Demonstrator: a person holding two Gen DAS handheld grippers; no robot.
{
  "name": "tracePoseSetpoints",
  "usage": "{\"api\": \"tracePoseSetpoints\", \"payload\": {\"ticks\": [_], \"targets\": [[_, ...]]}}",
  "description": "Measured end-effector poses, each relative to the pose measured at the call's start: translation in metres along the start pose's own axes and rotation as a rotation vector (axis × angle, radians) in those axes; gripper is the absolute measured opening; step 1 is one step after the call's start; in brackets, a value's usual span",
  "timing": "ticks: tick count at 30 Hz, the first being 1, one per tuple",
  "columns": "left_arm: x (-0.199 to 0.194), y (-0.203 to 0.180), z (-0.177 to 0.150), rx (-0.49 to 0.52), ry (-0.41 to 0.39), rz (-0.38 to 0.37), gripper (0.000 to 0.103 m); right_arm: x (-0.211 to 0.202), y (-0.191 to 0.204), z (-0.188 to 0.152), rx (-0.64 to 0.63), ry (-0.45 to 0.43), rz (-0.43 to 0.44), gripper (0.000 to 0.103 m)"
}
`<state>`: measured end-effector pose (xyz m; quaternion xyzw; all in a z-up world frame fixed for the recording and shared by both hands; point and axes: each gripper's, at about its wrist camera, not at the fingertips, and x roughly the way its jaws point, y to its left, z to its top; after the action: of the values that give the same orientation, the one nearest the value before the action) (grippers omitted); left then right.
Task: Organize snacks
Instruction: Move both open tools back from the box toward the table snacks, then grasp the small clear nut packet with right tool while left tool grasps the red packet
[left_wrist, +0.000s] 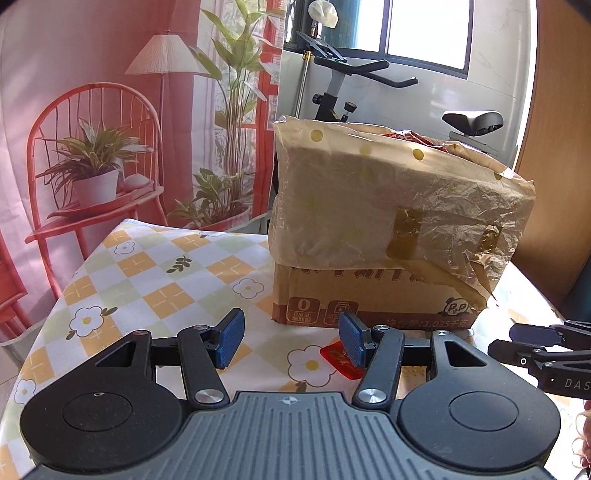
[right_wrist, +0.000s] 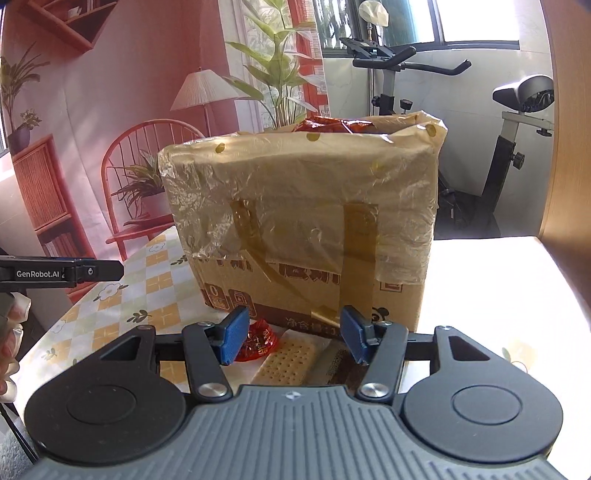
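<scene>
Snacks: cracker pack (right_wrist: 286, 360) lies between spread right gripper (right_wrist: 291, 338) pads; drop lower, pinch its edges; left gripper (left_wrist: 291, 338) spread, empty.

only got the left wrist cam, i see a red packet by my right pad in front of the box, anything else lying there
Observer: Yes. The right wrist view shows a biscuit packet lying beside the red packet, in front of the cardboard box.
Operator: is the right claw on anything
Observer: No. The right claw is open above the snacks, its pads touching nothing.
Operator: anything in the box
Observer: Red wrappers show above its rim, inside the plastic liner.
</scene>
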<state>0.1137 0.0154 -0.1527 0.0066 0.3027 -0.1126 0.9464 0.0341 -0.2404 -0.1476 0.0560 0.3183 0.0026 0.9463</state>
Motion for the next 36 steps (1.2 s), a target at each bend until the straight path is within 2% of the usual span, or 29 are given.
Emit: {"api": "tracePoseSetpoints", "payload": {"ticks": [7,9,11,21,29,34,36], "targets": [[0.020,-0.003,-0.017,0.009,0.054,-0.011,0.059,0.024,-0.001,-0.051,-0.007,0.184,-0.008,0.035],[0.025,-0.004,-0.020,0.014,0.064,-0.015,0.059,0.029,-0.002,-0.057,-0.007,0.209,-0.017,0.032],[0.032,-0.006,-0.023,0.023,0.075,-0.025,0.059,0.033,-0.003,-0.061,-0.010,0.230,-0.019,0.022],[0.081,-0.025,-0.025,0.050,0.118,-0.060,0.059,0.044,-0.010,-0.054,-0.008,0.196,-0.001,0.020],[0.123,-0.051,-0.028,0.096,0.136,-0.109,0.059,0.032,-0.021,-0.053,0.036,0.154,-0.006,0.016],[0.148,-0.057,-0.031,0.091,0.175,-0.115,0.060,0.030,-0.029,-0.050,0.056,0.137,-0.016,0.012],[0.150,-0.057,-0.032,0.082,0.166,-0.114,0.061,0.031,-0.031,-0.050,0.056,0.143,-0.014,0.012]]}}
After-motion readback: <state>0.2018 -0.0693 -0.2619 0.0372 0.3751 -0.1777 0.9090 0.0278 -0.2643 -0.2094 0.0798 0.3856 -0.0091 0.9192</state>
